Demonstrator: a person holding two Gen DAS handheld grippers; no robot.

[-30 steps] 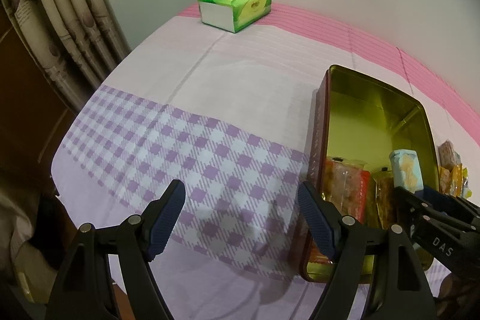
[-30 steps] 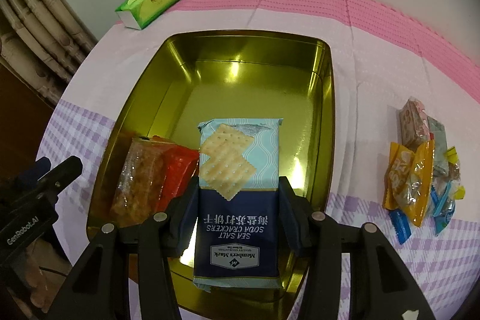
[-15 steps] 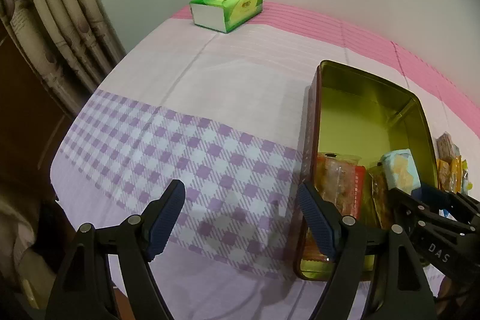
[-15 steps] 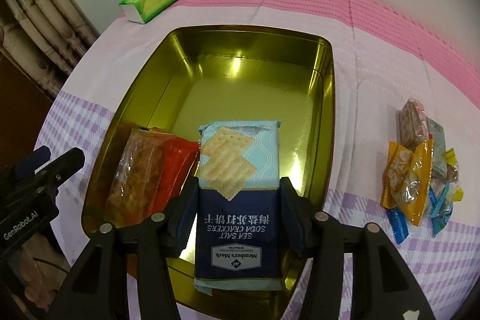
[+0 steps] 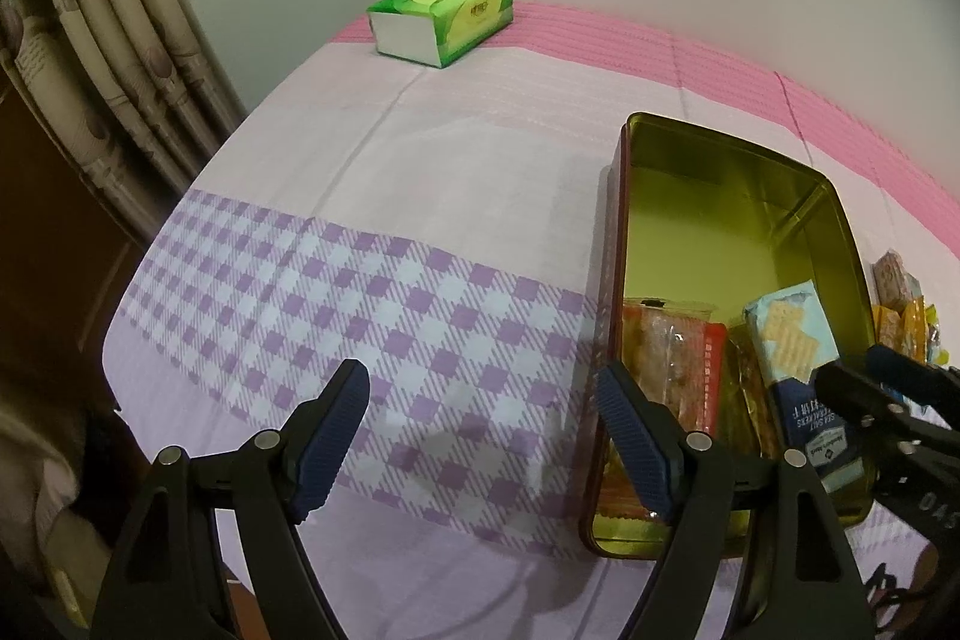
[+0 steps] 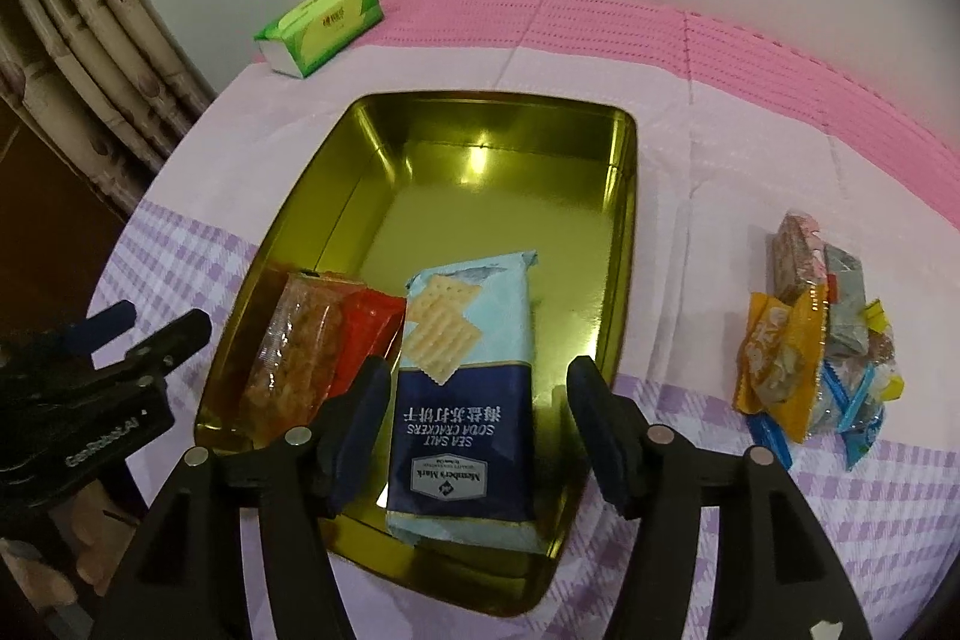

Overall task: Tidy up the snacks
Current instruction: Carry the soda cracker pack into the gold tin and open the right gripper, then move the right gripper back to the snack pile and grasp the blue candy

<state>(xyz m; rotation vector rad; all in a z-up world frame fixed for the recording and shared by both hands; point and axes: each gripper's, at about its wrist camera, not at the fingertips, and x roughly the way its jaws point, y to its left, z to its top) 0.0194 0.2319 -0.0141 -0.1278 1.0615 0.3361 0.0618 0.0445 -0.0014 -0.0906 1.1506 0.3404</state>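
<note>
**Cracker pack lying in the tin, both grippers spread**

Plain pale wall behind, patterned curtain hanging at the left edge. Desk covered by a cloth with a pink band along the far side, a pale lilac middle and a purple check band nearer the cameras.

Rectangular gold tin standing open on the cloth, far half bare and shiny. In its near half, two packs side by side: an orange-and-red snack pack against the left wall, and just to its right a sea salt soda cracker pack, pale blue above and navy below, lying flat with its printed face up and its near end resting on the tin's near rim.

Green tissue box at the far left corner of the desk, well apart from the tin.

Loose pile of small wrapped snacks on the cloth to the right of the tin, orange, blue, yellow and pink wrappers overlapping.

Right gripper over the tin's near end, jaws spread to either side of the cracker pack with a gap on both sides. Left gripper wide apart and holding nothing, above the check band, its right finger over the tin's left wall.
</note>
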